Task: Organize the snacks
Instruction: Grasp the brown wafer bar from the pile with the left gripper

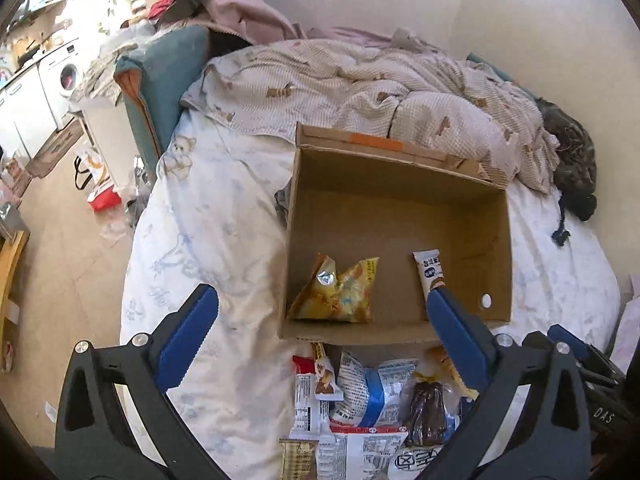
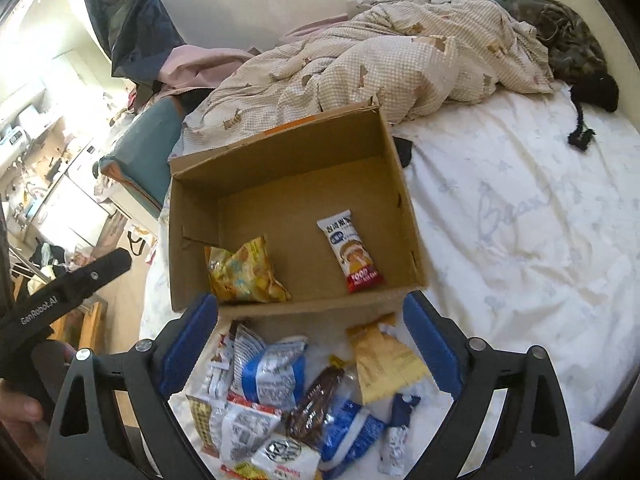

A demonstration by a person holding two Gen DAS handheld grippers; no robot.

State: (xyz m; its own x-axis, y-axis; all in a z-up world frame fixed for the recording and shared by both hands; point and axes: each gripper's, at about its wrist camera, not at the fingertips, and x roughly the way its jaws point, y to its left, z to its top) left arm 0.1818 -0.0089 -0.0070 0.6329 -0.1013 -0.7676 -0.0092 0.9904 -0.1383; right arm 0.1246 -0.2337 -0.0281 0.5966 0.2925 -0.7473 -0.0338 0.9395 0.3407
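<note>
An open cardboard box (image 1: 400, 168) (image 2: 188, 216) lies on the bed. Inside it are a yellow snack bag (image 1: 340, 292) (image 2: 244, 270) on the left and a white and red snack bar (image 1: 428, 270) (image 2: 352, 250) on the right. In front of the box lies a heap of snack packets (image 1: 368, 400) (image 2: 280, 392): blue and white bags, a brown bar, a pale yellow bag (image 2: 384, 360). My left gripper (image 1: 322, 324) stands open above the box's near wall with nothing between its fingers. My right gripper (image 2: 312, 328) is open too, above the heap, with no packet held.
A crumpled checked duvet (image 1: 360, 84) (image 2: 380, 56) lies behind the box, and a dark garment (image 1: 572, 160) (image 2: 568, 40) lies at the far right. The bed's edge drops to a cluttered floor (image 1: 80, 220) on the left. A hand (image 2: 20, 408) holds the other gripper at the left.
</note>
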